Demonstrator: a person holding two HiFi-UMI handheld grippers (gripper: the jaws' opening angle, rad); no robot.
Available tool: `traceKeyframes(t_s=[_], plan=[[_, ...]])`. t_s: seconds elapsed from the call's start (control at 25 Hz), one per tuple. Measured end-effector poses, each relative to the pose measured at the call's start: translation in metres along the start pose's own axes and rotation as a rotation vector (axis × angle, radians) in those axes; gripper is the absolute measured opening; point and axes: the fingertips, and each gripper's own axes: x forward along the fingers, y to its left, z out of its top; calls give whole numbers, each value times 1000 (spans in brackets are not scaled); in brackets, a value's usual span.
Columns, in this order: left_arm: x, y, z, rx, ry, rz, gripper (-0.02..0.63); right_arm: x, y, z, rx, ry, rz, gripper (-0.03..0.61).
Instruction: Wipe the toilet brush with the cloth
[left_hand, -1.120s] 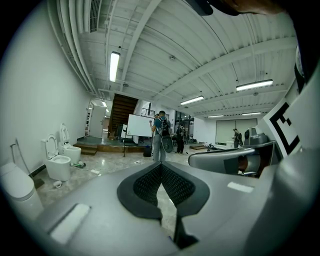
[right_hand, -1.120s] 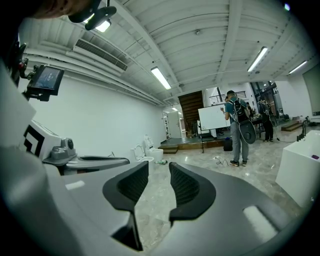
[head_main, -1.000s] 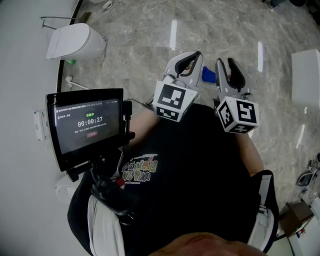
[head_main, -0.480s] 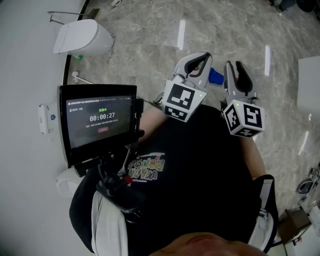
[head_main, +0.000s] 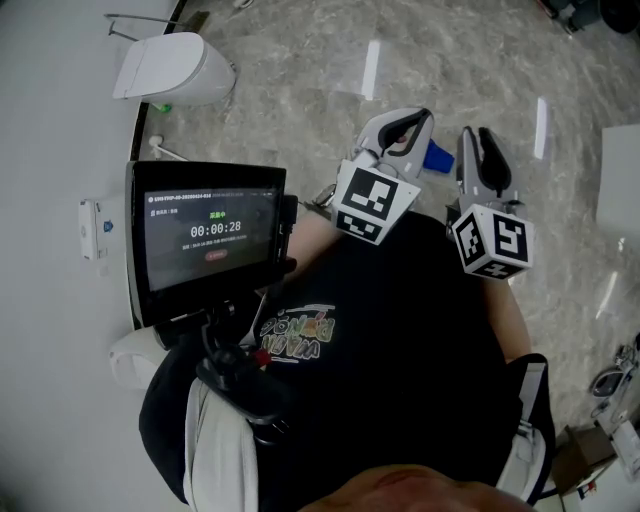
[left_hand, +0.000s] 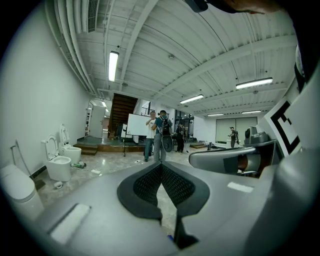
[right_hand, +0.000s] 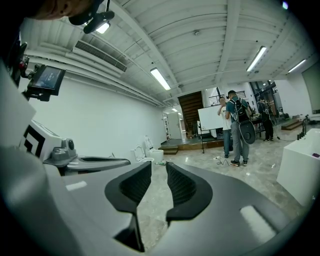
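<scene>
No toilet brush or cloth shows for certain. A thin white stick-like item lies by the wall near a white toilet; I cannot tell what it is. A small blue thing shows on the floor between the two grippers, mostly hidden. Both grippers are held in front of the person's chest, pointing out across the room. My left gripper is shut, its pads meeting with nothing between them. My right gripper stands open by a narrow gap, empty.
A monitor on a mount sits at the person's left. Toilets line the left wall. Two people stand by a whiteboard far across the marble floor. A white box stands at the right.
A second person has stepped up beside the one with the backpack. The right gripper's gap has narrowed slightly. Both grippers drifted a little right in the head view.
</scene>
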Motion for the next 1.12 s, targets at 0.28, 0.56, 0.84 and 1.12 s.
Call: traceKeyframes(t_s=[0.28, 0.56, 0.84, 1.12], plan=[[0, 0, 1, 2, -2, -1, 6, 0, -2, -1, -2, 8, -14, 47], [0, 0, 1, 2, -3, -3, 6, -1, -1, 1, -3, -2, -14, 32], [0, -1, 1, 0, -3, -3, 6, -1, 0, 2, -8, -3, -9, 26], [0, -1, 0, -1, -3, -6, 6, -1, -1, 1, -12, 1, -11, 18]])
